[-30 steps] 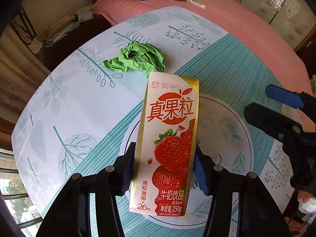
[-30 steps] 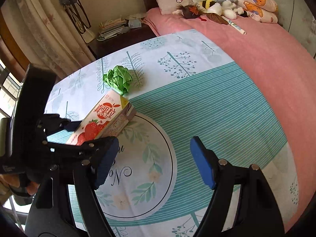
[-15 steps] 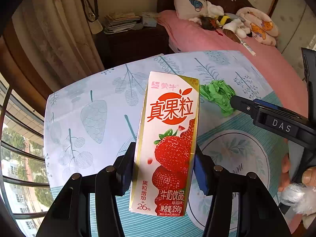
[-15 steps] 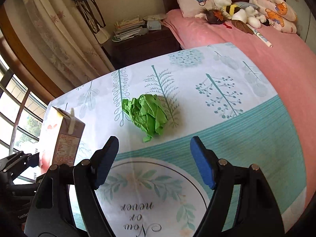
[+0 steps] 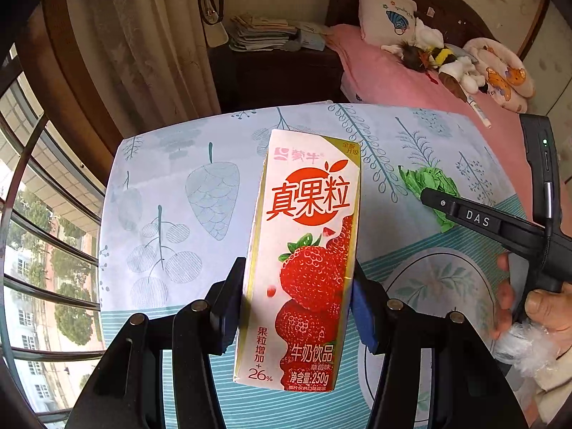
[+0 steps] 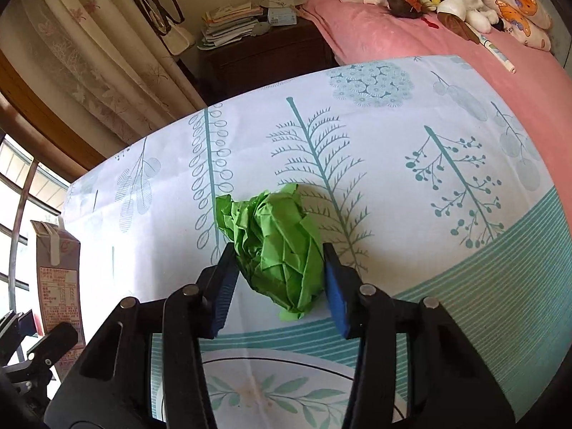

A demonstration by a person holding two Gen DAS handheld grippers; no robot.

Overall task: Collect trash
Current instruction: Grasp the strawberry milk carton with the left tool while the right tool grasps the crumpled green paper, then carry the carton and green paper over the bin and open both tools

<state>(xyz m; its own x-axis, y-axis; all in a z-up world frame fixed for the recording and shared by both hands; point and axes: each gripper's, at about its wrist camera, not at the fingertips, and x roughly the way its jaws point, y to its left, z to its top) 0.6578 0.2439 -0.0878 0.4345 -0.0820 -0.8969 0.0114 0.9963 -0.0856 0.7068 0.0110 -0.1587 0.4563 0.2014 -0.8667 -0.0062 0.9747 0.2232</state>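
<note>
The left claw [image 5: 296, 307] grips a strawberry milk carton [image 5: 304, 261] upright above the desk [image 6: 447, 114]. The right claw [image 6: 280, 279] has just been closing, its pads pressing a crumpled green paper ball [image 6: 275, 246] near the desk's far edge

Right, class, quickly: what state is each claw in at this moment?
Left claw: closed on the strawberry milk carton.
Right claw: just been closing, pads against the crumpled green paper ball.

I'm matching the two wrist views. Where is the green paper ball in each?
Left wrist: the paper ball lies at right on the tablecloth, partly behind the right gripper's arm.
Right wrist: the paper ball is at centre, between the right gripper pads, which have just been closing on it.
Shared landmark: the milk carton.
</note>
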